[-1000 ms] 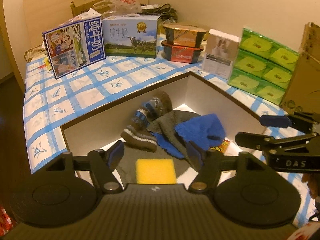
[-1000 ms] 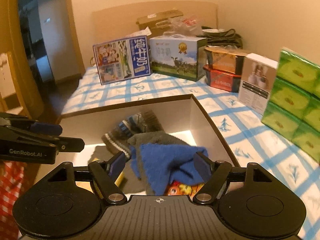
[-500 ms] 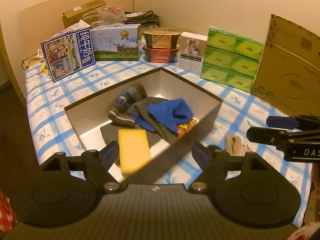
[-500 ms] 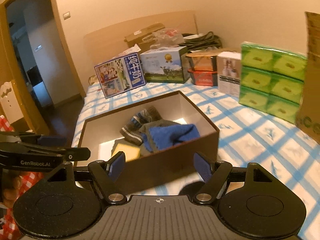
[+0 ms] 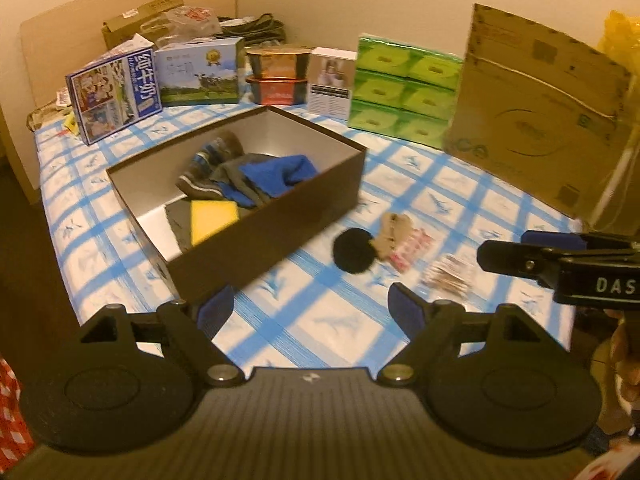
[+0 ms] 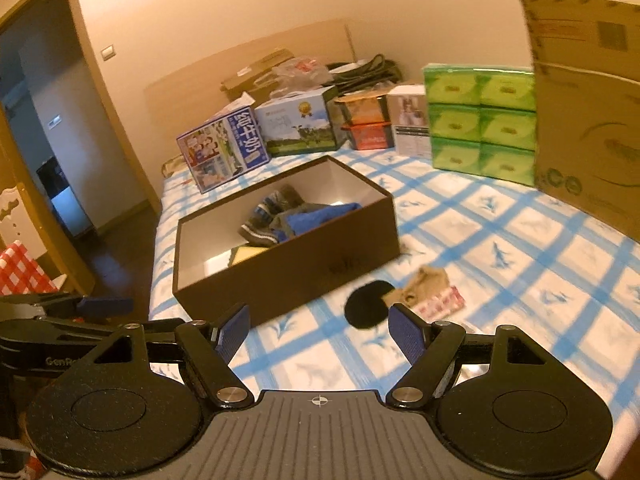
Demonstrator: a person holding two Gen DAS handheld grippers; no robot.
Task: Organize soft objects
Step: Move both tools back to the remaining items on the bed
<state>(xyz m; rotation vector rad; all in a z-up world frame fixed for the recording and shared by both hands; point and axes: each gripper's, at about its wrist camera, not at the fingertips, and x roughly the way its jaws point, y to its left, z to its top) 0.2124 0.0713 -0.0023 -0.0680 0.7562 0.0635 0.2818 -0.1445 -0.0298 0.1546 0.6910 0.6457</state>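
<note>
An open brown box (image 5: 276, 220) (image 6: 304, 268) sits on the blue-checked bed cover. Inside lie a yellow sponge (image 5: 212, 220), a blue cloth (image 5: 280, 174) and a striped knit piece (image 5: 200, 178). To the right of the box, on the cover, lie a black round pad (image 5: 354, 256) (image 6: 360, 312), a beige cloth piece (image 5: 394, 228) (image 6: 428, 280), a pink striped piece (image 5: 414, 250) and a small patterned piece (image 5: 444, 276). My left gripper (image 5: 310, 304) is open and empty, short of the box's near corner. My right gripper (image 6: 320, 320) is open and empty, close to the black pad.
Milk cartons (image 5: 116, 92), red and orange tins (image 5: 278, 76), green tissue packs (image 5: 404, 92) and a big cardboard box (image 5: 540, 116) line the far and right sides. The bed's edge drops to a dark floor on the left. A doorway (image 6: 52, 152) lies further left.
Both grippers have pulled back out of the box towards the near side of the bed. The yellow sponge stays in the box. The left jaws stand wider.
</note>
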